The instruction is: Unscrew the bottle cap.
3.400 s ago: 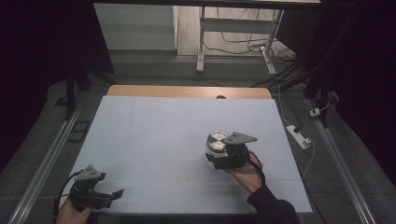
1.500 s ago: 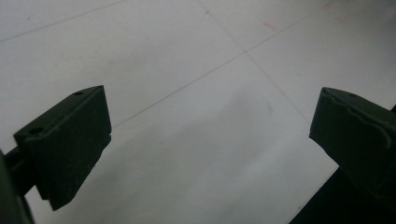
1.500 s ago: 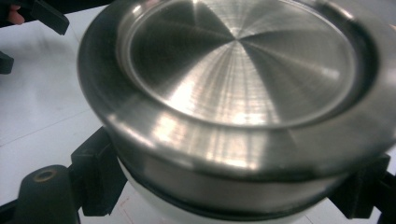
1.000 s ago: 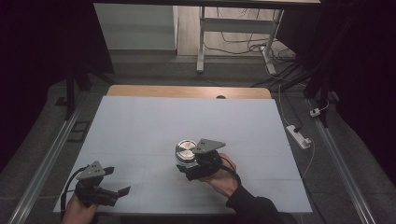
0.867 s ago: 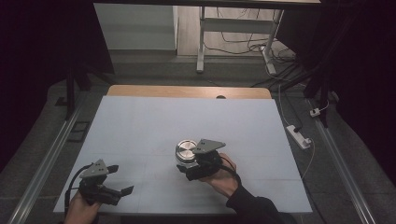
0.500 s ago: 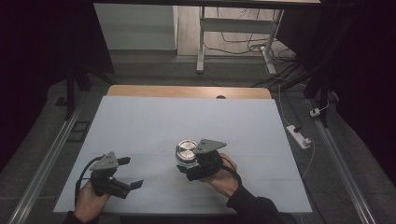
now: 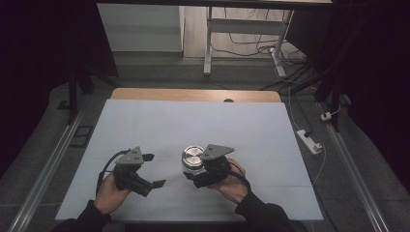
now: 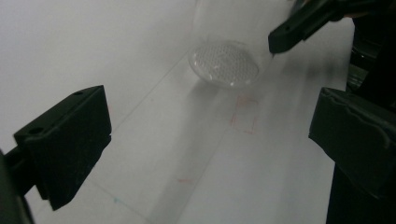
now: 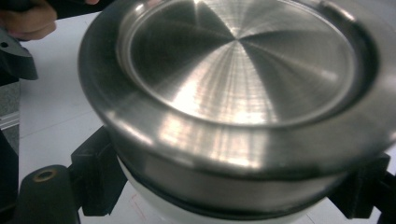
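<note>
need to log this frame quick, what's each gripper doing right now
Left gripper: open, fingers wide apart, holding nothing.
Right gripper: shut on the jar with the metal lid.

White table cover (image 7: 193,121), wooden table edge (image 7: 169,94), white power strip (image 7: 309,141) on grey floor, cables (image 7: 251,46) beyond.

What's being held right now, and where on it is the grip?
The right gripper clamps a clear jar with a steel lid, gripping its body just under the lid. The left gripper is open and holds nothing.
</note>
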Demonstrator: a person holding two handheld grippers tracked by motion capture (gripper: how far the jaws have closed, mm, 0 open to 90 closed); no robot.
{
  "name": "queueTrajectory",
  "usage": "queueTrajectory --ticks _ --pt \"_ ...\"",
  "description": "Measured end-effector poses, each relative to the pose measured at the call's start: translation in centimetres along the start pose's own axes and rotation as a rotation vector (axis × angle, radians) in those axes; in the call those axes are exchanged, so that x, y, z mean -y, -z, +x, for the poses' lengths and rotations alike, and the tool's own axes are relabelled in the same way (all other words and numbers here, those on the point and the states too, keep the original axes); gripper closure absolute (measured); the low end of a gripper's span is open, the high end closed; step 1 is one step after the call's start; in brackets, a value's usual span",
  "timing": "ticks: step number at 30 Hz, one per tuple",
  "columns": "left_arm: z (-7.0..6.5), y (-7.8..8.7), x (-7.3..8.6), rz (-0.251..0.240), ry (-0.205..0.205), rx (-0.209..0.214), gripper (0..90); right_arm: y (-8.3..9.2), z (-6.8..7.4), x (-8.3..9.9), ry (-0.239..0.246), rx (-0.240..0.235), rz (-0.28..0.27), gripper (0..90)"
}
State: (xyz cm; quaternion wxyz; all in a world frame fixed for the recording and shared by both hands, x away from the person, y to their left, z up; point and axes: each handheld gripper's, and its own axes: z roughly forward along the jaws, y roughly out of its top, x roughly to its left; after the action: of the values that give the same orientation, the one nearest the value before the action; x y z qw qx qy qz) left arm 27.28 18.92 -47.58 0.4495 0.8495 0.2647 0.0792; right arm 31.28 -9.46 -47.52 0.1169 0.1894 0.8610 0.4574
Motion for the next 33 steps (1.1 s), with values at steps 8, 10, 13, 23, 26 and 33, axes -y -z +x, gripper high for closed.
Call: queueTrajectory --ticks 8,10,13,23,26,33 --pt "1.1 -1.5 -3.0 -0.008 -0.069 0.073 0.0 -0.1 -0.1 0.1 0.018 -0.03 0.01 14.8" --pt "1.3 -1.9 -3.6 -0.013 -0.087 0.108 0.0 -0.1 0.0 0.1 0.019 -0.039 0.014 14.8" --pt "1.4 -2.3 -4.7 -0.021 -0.132 0.173 0.0 -0.2 0.0 0.1 0.028 -0.057 0.017 14.8" --pt "0.6 -4.2 -7.3 0.024 -0.306 0.281 3.4 -0.4 0.3 0.2 0.054 -0.117 0.021 14.8" --pt "0.4 -4.8 -7.7 0.032 -0.328 0.293 5.9 -0.5 0.5 0.1 0.06 -0.128 0.021 14.8" --pt "0.2 -5.2 -8.1 0.018 -0.342 0.308 16.7 -0.4 0.7 0.1 0.082 -0.131 0.024 14.8"
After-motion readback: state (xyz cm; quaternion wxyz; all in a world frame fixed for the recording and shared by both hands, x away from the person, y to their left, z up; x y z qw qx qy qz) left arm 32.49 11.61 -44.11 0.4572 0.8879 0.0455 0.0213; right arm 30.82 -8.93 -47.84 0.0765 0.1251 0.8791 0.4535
